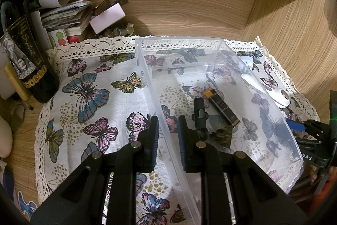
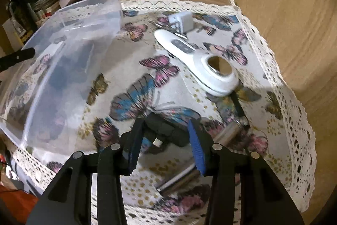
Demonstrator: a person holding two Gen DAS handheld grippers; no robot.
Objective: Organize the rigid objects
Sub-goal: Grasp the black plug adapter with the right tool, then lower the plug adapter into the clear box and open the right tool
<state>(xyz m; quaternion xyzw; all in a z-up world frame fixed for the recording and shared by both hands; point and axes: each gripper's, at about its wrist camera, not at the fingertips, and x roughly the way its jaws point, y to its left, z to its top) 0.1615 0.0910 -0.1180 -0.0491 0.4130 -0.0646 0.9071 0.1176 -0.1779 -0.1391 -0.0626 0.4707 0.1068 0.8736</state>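
A clear plastic box stands on the butterfly cloth. My left gripper is shut on the box's near left wall. Inside the box lie a black-and-gold cylinder and a small black clip-like piece. In the right wrist view my right gripper points down at the cloth just right of the box. A black adapter with a metal plug fills the gap between its pads. A white handheld device and a white charger cube lie beyond it.
A silver tube and a pen lie near my right fingers. A dark bottle, papers and small boxes crowd the left rear corner. Wooden walls close in the back and right.
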